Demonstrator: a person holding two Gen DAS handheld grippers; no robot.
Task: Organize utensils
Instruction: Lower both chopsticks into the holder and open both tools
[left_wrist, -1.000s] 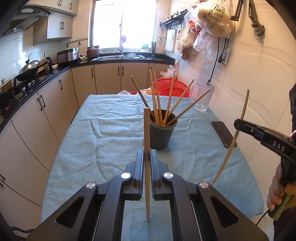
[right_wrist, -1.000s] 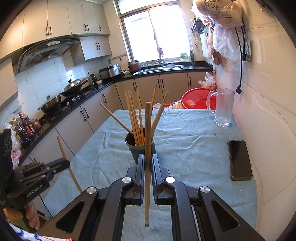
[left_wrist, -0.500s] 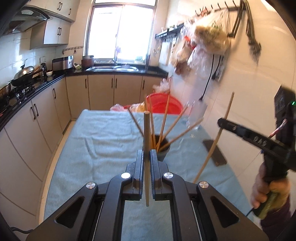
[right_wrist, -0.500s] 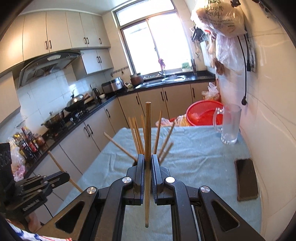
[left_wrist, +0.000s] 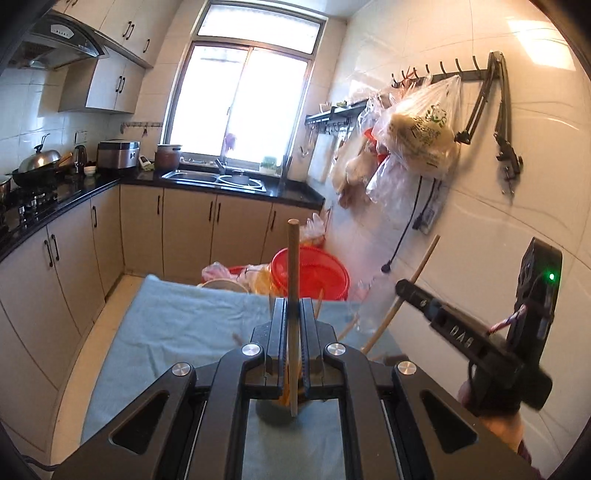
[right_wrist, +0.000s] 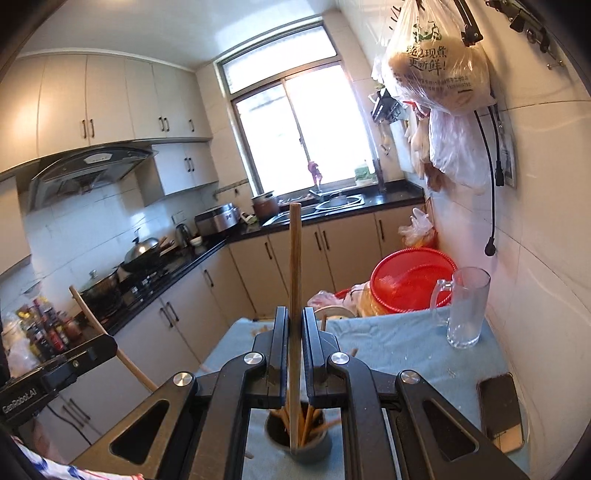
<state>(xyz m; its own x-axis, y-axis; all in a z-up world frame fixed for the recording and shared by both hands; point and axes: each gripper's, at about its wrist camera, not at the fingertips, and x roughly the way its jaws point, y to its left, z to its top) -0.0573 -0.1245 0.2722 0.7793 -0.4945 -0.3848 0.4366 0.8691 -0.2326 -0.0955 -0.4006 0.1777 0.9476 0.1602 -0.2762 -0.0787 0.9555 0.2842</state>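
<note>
a table under a pale blue cloth (right_wrist: 388, 343) carries a dark chopstick holder (right_wrist: 314, 448), a glass mug (right_wrist: 466, 308) and a phone (right_wrist: 500, 410).

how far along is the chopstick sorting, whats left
Done: several chopsticks already stand in the dark holder cup. In hand: the left gripper is shut on one chopstick, the right gripper on another chopstick, both held upright above the cup. Left: lowering both in. No other loose chopsticks show on the blue cloth.

I am holding one chopstick (right_wrist: 294, 295) upright over the holder (right_wrist: 297, 441) standing on the table (right_wrist: 399, 347), with the glass mug (right_wrist: 466, 308) sitting far right and the phone (right_wrist: 500, 411) lying nearer, right of the holder.
</note>
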